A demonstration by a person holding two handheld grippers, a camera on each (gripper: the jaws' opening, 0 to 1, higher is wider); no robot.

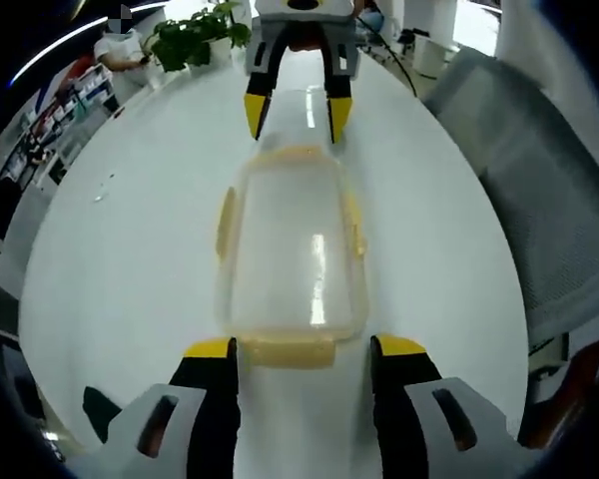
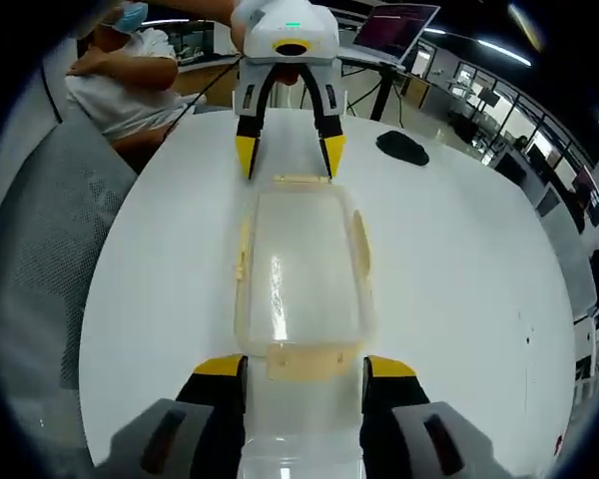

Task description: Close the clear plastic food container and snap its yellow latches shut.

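A clear plastic food container (image 1: 292, 244) is seen lying lengthwise on a white table (image 1: 130, 249), with its lid resting on top and pale yellow latches (image 1: 225, 222) along its long sides and at both ends. In the left gripper view, the left gripper (image 1: 303, 347) is held at the near end of the container, its yellow-tipped black jaws spread wide apart on either side of the near end latch (image 1: 290, 349), with nothing clamped between them. At the far end, the right gripper (image 1: 298, 112) is seen facing back, its jaws likewise spread apart just beyond the far end latch (image 1: 292, 154). In the right gripper view the arrangement is mirrored: the right gripper (image 2: 305, 367) is placed at the near end of the container (image 2: 301, 269), jaws parted around the near latch (image 2: 302, 361), and the left gripper (image 2: 288, 150) is seen opposite, jaws parted over the far latch (image 2: 301, 181). Whether the side latches are pressed fully down cannot be told. A potted green plant (image 1: 195, 38) is seen at the far edge of the table in the left gripper view, and a grey mesh chair (image 1: 539, 180) beside the table. In the right gripper view, a black mouse (image 2: 402, 147) is lying on the table, a laptop (image 2: 394, 25) is set behind it, and a seated person (image 2: 130, 75) is visible beyond the table.
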